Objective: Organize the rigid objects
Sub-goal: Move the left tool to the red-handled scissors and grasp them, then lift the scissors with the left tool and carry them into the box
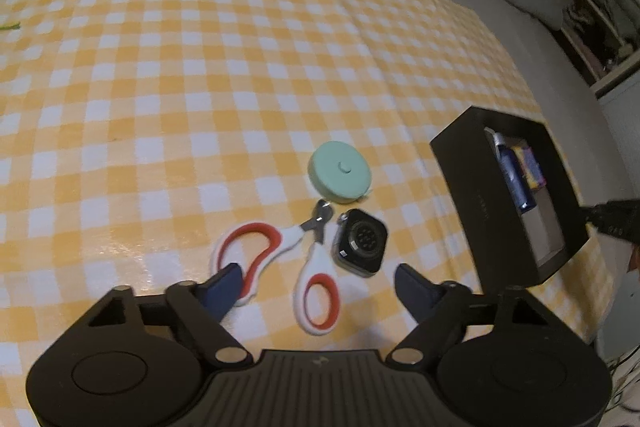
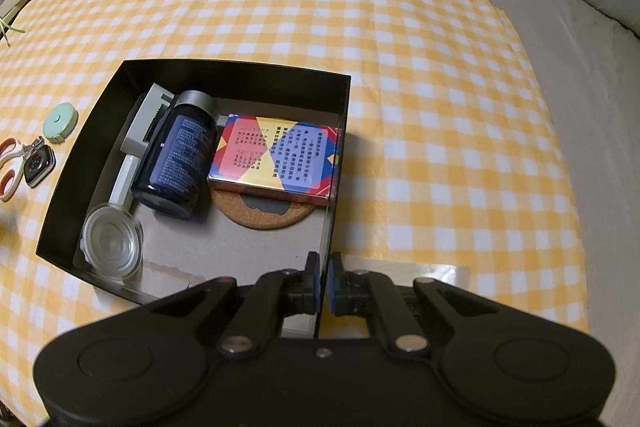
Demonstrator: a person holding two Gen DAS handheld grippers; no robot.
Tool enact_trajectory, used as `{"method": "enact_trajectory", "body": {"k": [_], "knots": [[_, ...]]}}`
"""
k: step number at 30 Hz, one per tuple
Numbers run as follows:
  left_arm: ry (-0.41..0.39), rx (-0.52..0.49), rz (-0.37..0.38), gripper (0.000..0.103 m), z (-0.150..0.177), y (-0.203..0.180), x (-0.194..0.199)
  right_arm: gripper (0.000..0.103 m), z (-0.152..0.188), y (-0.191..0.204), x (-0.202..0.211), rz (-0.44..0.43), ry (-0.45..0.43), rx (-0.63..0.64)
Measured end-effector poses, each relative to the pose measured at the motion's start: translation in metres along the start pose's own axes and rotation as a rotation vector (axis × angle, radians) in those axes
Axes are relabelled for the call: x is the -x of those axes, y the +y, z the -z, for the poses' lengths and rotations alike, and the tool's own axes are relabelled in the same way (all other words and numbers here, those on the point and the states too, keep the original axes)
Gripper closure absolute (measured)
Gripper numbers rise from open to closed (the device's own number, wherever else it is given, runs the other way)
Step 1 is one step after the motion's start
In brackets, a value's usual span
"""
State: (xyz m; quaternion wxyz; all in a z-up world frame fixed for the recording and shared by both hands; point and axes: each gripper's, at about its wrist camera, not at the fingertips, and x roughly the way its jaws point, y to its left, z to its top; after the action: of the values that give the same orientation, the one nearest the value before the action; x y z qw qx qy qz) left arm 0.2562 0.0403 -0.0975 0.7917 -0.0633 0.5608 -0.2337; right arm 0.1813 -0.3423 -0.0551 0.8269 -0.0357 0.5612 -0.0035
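White scissors with red handle loops (image 1: 316, 255) lie on the yellow checked cloth. Beside them are a black smartwatch body (image 1: 362, 241) and a mint round tape measure (image 1: 340, 173). My left gripper (image 1: 316, 275) hangs open just above the scissors' handles, one finger over each side, pads touching nothing. My right gripper (image 2: 323, 267) is shut on the near right wall of the black box (image 2: 240, 69). The box holds a blue bottle (image 2: 176, 163), a colourful card box (image 2: 276, 159), a cork coaster (image 2: 260, 215) and a clear round lid (image 2: 112, 241).
A white and grey object (image 2: 140, 131) lies along the box's left wall. The black box (image 1: 480, 179) stands right of the loose items. The checked cloth (image 2: 440, 87) covers a grey bed; shelves and clutter stand beyond its edges.
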Motion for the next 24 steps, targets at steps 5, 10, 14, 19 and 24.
{"method": "enact_trajectory", "body": {"k": [5,10,14,19,24], "knots": [[0.020,-0.096,-0.057,0.039,0.002,-0.006,0.000,0.098,0.000,-0.001,0.000,-0.002,0.000,-0.003],[0.059,-0.298,-0.179,0.053,0.005,-0.032,-0.009,0.098,0.000,-0.001,0.001,-0.005,-0.001,-0.004],[0.078,-0.400,-0.249,0.063,0.007,-0.042,-0.016,0.098,0.001,-0.001,0.002,-0.004,-0.002,-0.002],[0.079,-0.398,-0.235,0.084,0.006,-0.043,-0.019,0.098,0.002,-0.002,0.003,-0.009,-0.003,0.000],[0.099,-0.385,-0.184,0.084,0.008,-0.045,-0.017,0.098,0.002,-0.003,0.003,-0.014,-0.003,0.003]]}}
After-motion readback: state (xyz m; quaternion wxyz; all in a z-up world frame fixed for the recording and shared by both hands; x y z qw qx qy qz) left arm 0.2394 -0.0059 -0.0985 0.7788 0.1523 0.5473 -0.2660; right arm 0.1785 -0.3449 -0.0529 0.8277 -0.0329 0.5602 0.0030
